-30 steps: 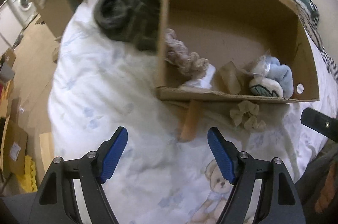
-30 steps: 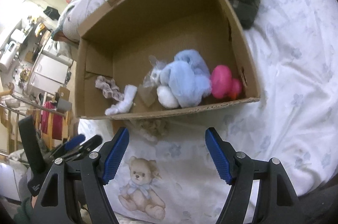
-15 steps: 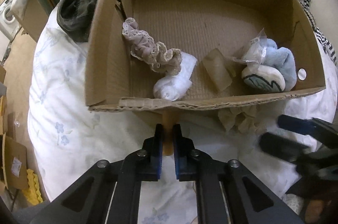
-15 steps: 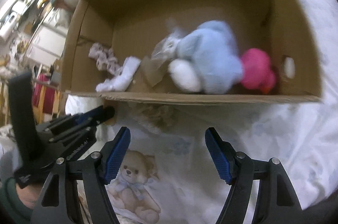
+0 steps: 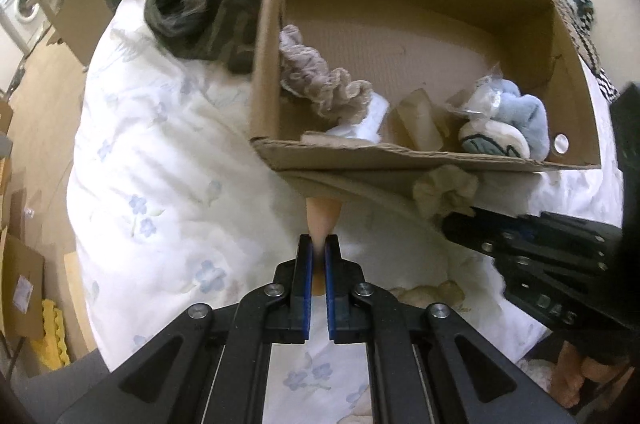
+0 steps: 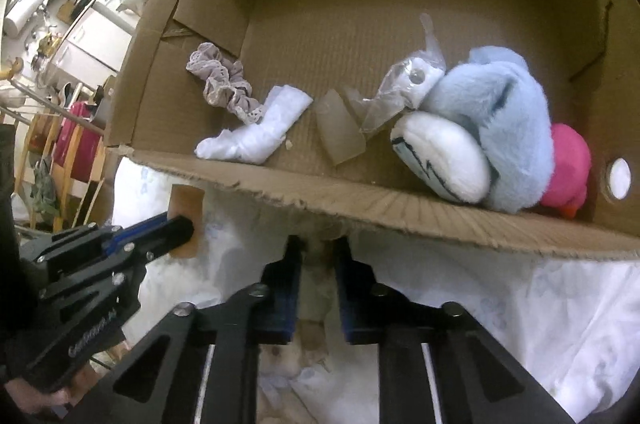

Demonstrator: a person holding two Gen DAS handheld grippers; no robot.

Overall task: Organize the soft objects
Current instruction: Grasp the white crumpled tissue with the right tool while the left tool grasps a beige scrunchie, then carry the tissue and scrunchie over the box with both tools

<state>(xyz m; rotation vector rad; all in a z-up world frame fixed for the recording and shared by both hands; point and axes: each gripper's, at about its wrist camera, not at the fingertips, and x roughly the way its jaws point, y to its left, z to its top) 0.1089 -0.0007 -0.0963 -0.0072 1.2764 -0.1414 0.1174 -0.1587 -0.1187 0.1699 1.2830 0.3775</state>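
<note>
the left gripper [image 5: 317, 251] is clamped on a thin tan pad [image 5: 322, 218] at 6 o'clock below the cardboard box [image 5: 420, 160], while the right gripper [image 6: 319, 256] pinches the beige scrunchie [image 5: 444, 186] at the box's 5 o'clock; both look light and squashy, best gripped mid-body.

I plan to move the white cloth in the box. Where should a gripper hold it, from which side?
Grip the white cloth across its rolled end, from above: the near wall of the cardboard box blocks the front, and the lace scrunchie touches its left side.
</note>
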